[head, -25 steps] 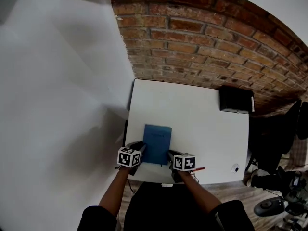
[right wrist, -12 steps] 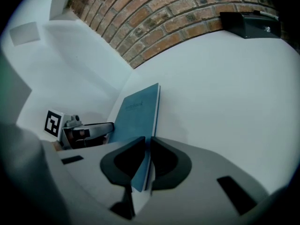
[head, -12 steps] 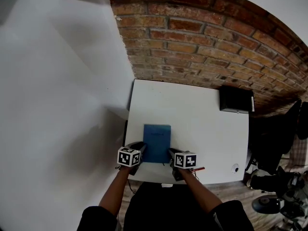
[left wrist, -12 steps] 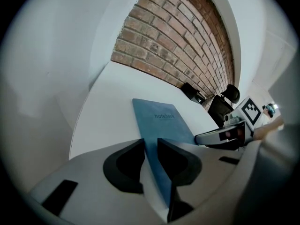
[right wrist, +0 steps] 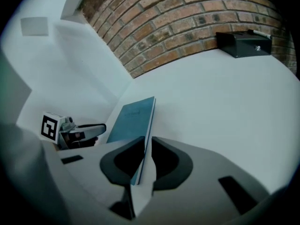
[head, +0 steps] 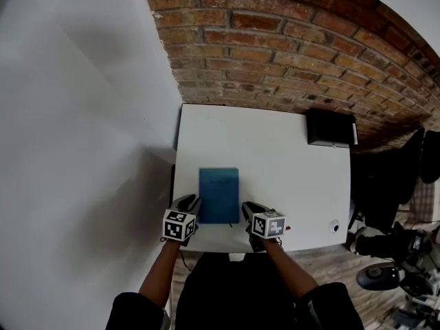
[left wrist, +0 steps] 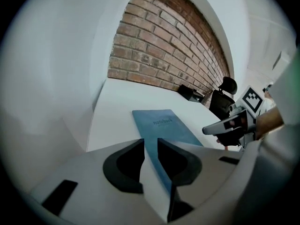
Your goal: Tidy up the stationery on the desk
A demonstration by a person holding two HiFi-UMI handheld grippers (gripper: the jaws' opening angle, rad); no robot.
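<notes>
White surface (head: 275, 143) set in a room corner, with a brick wall (head: 289, 53) beyond the notebook and a plain white wall (head: 69, 150) to the notebook's left.

Notebook (head: 218, 191): blue, closed, cover up, on the near-left part of the surface. Its long sides run away from the person and its near end is close to the surface's front edge. Whether its near end rests on the surface or is raised off it cannot be told from the head view.

Left claw (head: 190, 205): at the notebook's near-left corner. In the left gripper view the blue cover runs straight in between the two dark pads, which pinch its edge.

Right claw (head: 249, 208): at the notebook's near-right corner. In the right gripper view the notebook is seen edge-on, its thin side clamped between the pads, which stand almost together.

Both claws point downward and away from the person, one on each side of the notebook, marker cubes facing up. Bare forearms reach to them from the bottom of the head view.

Black box (head: 330, 128): well apart from the notebook, at the surface's far-right corner against the brick wall.

Red pen (head: 284, 228): just right of the right claw, near the front edge, apart from the notebook.

Office chair (head: 395, 184): on the floor, far right of the notebook, beyond the surface's edge.
</notes>
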